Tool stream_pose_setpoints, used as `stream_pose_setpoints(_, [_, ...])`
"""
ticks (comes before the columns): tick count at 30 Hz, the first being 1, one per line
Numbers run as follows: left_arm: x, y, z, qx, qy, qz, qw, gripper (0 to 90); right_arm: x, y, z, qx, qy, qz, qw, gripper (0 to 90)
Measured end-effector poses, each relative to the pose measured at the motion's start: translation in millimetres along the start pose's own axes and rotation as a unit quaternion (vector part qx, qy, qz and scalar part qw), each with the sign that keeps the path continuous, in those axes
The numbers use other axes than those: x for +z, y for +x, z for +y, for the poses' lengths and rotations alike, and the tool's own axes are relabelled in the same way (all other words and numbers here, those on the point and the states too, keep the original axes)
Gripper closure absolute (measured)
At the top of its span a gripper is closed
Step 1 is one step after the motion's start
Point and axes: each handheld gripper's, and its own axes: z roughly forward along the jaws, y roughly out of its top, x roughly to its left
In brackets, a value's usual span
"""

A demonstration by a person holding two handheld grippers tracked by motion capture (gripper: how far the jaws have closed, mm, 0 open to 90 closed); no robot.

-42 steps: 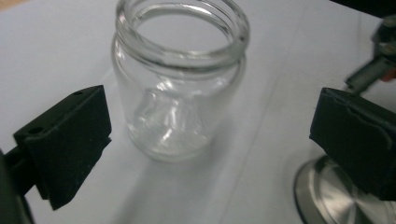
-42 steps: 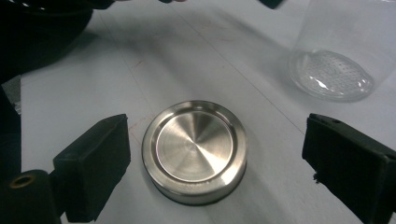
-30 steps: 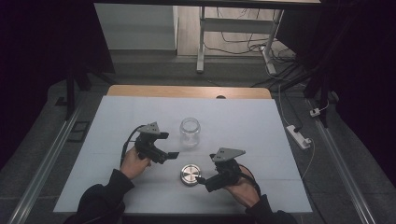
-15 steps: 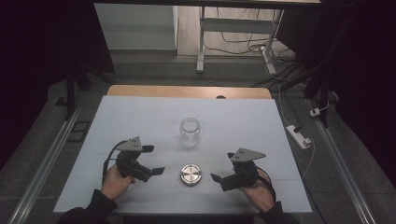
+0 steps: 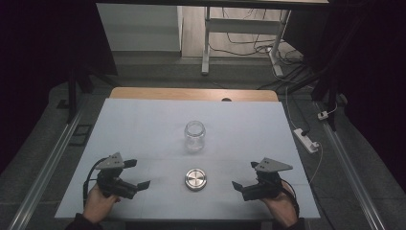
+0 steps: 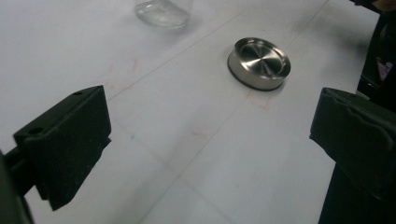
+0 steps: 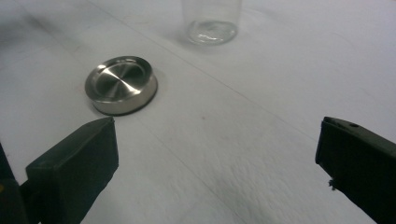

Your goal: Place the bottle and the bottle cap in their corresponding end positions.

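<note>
On my white table [image 5: 143,124], the glass jar [image 5: 195,136] stands at centre; just nearer me lies its metal lid [image 5: 196,178], between my left gripper [image 5: 133,178] and right gripper [image 5: 242,181], untouched, both jaws spread wide.

Place: a lab or recording workspace.
Surface: bare white tabletop [image 5: 143,129] with a wooden far edge.
Floor: grey, loose cables at 12 o'clock, white power strip [image 5: 306,139] at 3 o'clock.
Surroundings: dark, white metal table legs [image 5: 207,40] beyond.
</note>
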Motion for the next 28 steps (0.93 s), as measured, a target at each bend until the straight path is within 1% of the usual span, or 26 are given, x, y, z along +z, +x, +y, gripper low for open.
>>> stream_pose_setpoints(1, [-3.7,0.0,-3.5,-0.002,-0.001,0.005,1.0,0.0,-3.0,-1.5,-2.0,0.004,-0.002,-0.004,1.0,0.0])
stream_pose_setpoints(3, [-10.9,0.7,-10.7,-0.01,-0.002,0.007,0.9999,0.0,-9.0,-4.8,-6.5,0.014,-0.004,-0.011,0.9998,0.0])
stream_pose_setpoints(7, [-24.1,0.8,-25.1,-0.019,0.002,0.025,0.9995,0.0,-20.3,-9.9,-16.0,0.03,-0.001,-0.032,0.999,0.0])
stream_pose_setpoints(9, [-30.9,1.2,-33.2,-0.03,0.003,0.029,0.9991,0.0,-25.4,-11.9,-20.9,0.038,-0.001,-0.04,0.9985,0.0])
stream_pose_setpoints(10, [-33.1,1.3,-35.7,-0.032,0.005,0.033,0.9989,0.0,-28.1,-12.9,-24.0,0.043,0.001,-0.045,0.998,0.0])
stream_pose_setpoints(13, [-41.0,1.3,-45.2,-0.04,0.009,0.049,0.998,0.0,-33.3,-14.5,-30.4,0.053,0.007,-0.055,0.9971,0.0])
stream_pose_setpoints(18, [-50.8,2.4,-59.3,-0.061,0.016,0.072,0.9954,0.0,-41.6,-16.1,-40.3,0.065,0.019,-0.073,0.995,0.0])
stream_pose_setpoints(19, [-52.2,2.4,-61.6,-0.064,0.019,0.08,0.9945,0.0,-42.8,-16.2,-42.1,0.068,0.021,-0.078,0.9944,0.0])
stream_pose_setpoints(20, [-53.7,2.2,-63.4,-0.068,0.023,0.088,0.9936,0.0,-44.2,-16.3,-43.8,0.072,0.024,-0.079,0.9939,0.0])
stream_pose_setpoints(21, [-55.9,1.6,-64.8,-0.071,0.021,0.094,0.9928,0.0,-45.2,-16.7,-45.6,0.074,0.026,-0.081,0.9936,0.0])
stream_pose_setpoints(23, [-57.9,1.2,-66.3,-0.078,0.024,0.103,0.9913,0.0,-46.5,-17.2,-48.5,0.079,0.036,-0.082,0.9929,0.0])
stream_pose_setpoints(24, [-58.1,1.4,-66.8,-0.08,0.027,0.107,0.9906,0.2,-47.2,-17.4,-48.8,0.081,0.035,-0.083,0.9927,0.0])
stream_pose_setpoints(25, [-58.0,1.6,-66.9,-0.083,0.031,0.109,0.9901,0.3,-48.2,-17.5,-49.1,0.082,0.033,-0.082,0.9927,0.0])
stream_pose_setpoints(28, [-56.2,2.7,-66.0,-0.087,0.038,0.107,0.9898,0.3,-47.0,-17.6,-49.4,0.083,0.041,-0.084,0.9922,0.0])
